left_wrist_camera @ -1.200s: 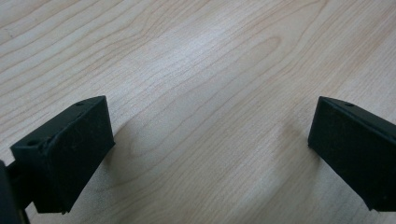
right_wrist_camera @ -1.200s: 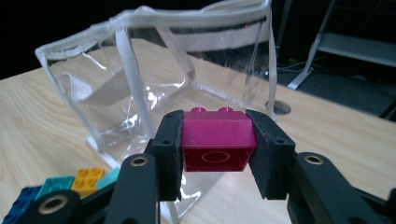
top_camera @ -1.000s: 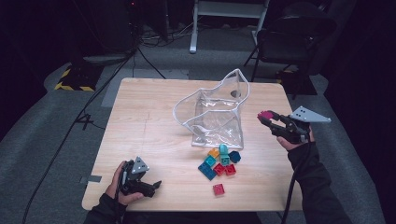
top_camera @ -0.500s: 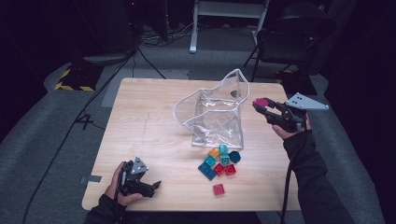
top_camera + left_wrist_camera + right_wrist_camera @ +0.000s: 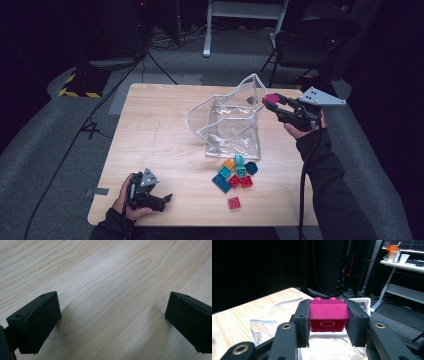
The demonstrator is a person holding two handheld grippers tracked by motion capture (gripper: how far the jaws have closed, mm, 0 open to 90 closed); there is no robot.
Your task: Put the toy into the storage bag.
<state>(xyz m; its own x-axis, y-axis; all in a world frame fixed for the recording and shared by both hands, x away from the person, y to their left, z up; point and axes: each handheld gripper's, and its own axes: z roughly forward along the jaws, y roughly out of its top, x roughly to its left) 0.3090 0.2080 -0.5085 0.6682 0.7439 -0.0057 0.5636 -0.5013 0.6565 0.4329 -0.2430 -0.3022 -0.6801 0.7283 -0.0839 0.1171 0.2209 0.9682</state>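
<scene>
The work in hand looks like loading toy bricks into the clear plastic bag, and this moment is the carry: the right gripper pinches a magenta brick between its two pads, studs up and hollow underside toward the gripper's own camera, as the right gripper view shows. The brick hangs above the table, just beside the bag's raised right-hand rim, and the bag's white-edged mouth lies just ahead of and below the fingers. The next move, as I judge it, calls for bringing the brick over the opening and parting the pads only once it is clear of the rim, since the soft wall stands tall on that side and could catch the brick or fold inward under it. The left gripper rests low at the near left corner of the table, well apart from the bag, its pads spread wide with nothing but bare wood between them; it is not steadying the bag, so a nudge from the right could shift it. Below the right fingers, near the bag's front corner, waits a cluster of loose bricks in teal, red, orange and blue, with a single red brick lying apart, closer to the table's edge. None of these blocks the way to the mouth.
</scene>
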